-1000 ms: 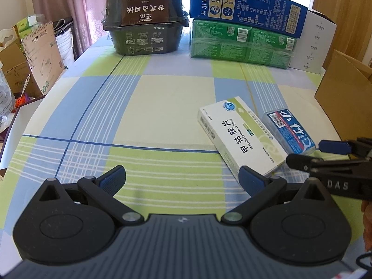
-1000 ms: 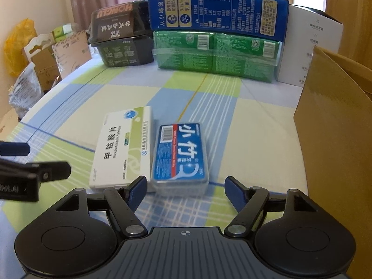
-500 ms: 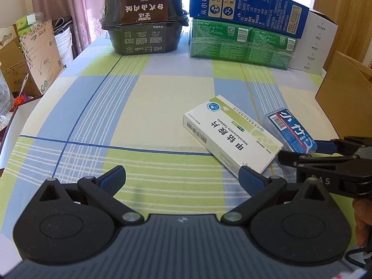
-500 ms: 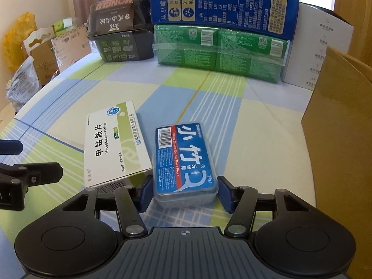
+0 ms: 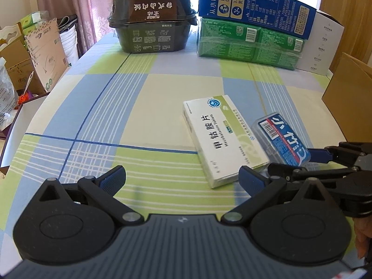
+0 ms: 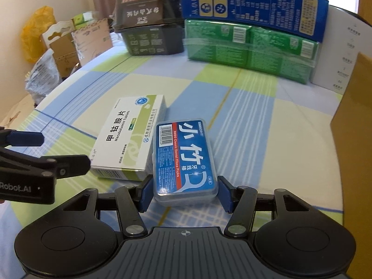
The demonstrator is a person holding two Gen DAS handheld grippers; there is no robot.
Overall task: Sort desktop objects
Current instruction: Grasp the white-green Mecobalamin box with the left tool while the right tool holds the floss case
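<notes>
Clear plastic, blue-labelled, the dental floss pick case (image 6: 185, 160) is seen at lower centre of the right wrist view, flat on the checked tablecloth (image 6: 251, 121). The right gripper (image 6: 184, 191) is clamped on the case's near end, both pads against its side walls. A white Mecobalamin tablet box (image 6: 130, 137) lies just beside the case on the left, apparently touching. A straight lift is advised, so the tablet box is not dragged. The left gripper (image 5: 181, 179) is held apart and empty. A cardboard box (image 6: 355, 144) stands at right, judged the likely destination.
</notes>
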